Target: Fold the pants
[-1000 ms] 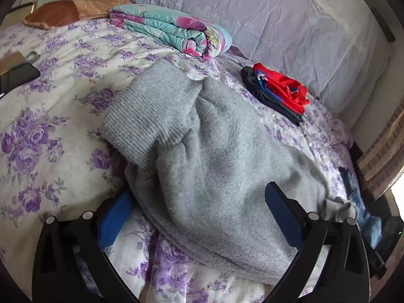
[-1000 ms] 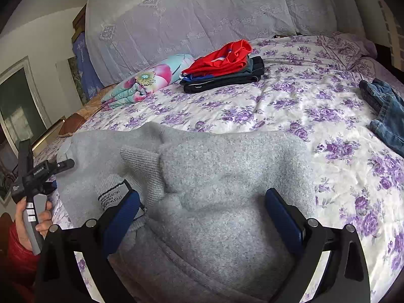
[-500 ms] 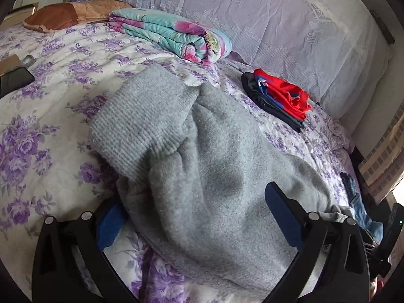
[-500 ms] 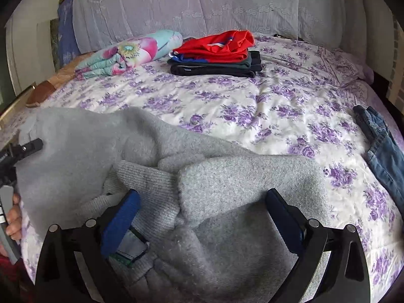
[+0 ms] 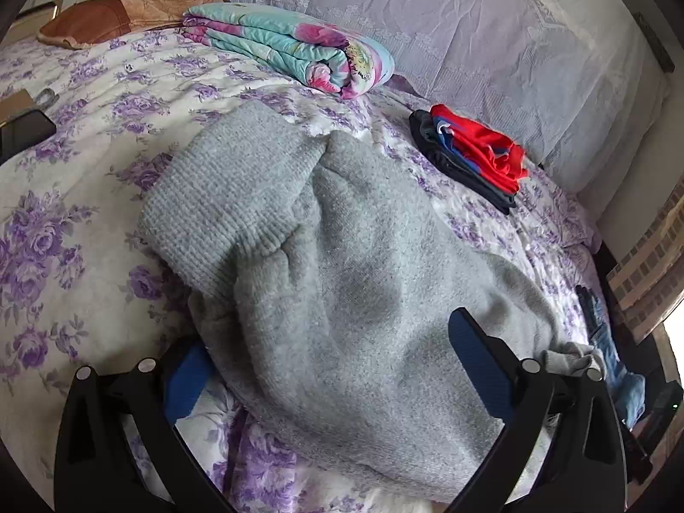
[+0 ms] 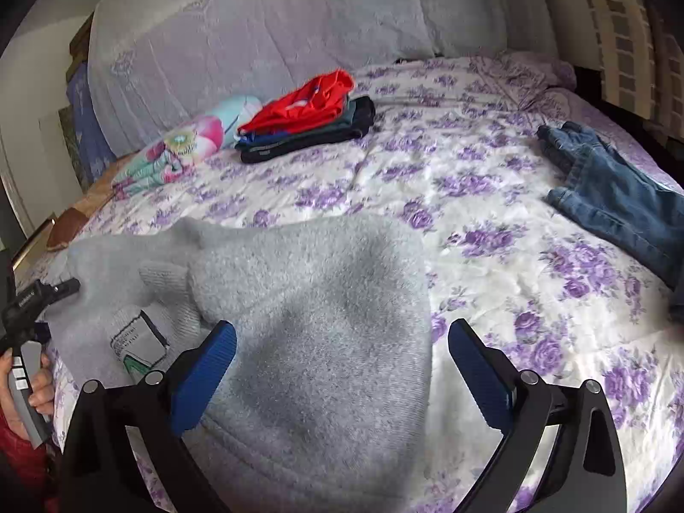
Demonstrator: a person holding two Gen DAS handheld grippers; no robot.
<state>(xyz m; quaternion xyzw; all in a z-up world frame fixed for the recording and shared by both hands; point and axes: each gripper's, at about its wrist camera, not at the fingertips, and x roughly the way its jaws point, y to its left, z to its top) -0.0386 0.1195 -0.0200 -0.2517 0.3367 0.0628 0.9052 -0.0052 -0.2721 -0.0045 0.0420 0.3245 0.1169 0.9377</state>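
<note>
The grey knit pants (image 5: 342, 282) lie folded over in a heap on the flowered bedspread (image 5: 64, 222); the ribbed waistband (image 5: 231, 196) faces up at the left. My left gripper (image 5: 331, 367) is open and straddles the near part of the pants, and the fabric edge partly covers its left pad. In the right wrist view the pants (image 6: 325, 299) show a sewn label (image 6: 137, 337). My right gripper (image 6: 342, 367) is open just above the top fold. The left gripper (image 6: 30, 299) shows at the far left edge, held by a hand.
Blue jeans (image 6: 620, 196) lie on the right side of the bed. A stack of folded clothes with a red piece on top (image 6: 308, 115) and a rolled floral blanket (image 6: 184, 149) sit near the headboard. A dark phone (image 5: 21, 132) lies at the left edge.
The right gripper has drawn back and swung right, so the grey top fold now lies flatter in front of it. The left gripper has hardly moved and stays open over the pants.
</note>
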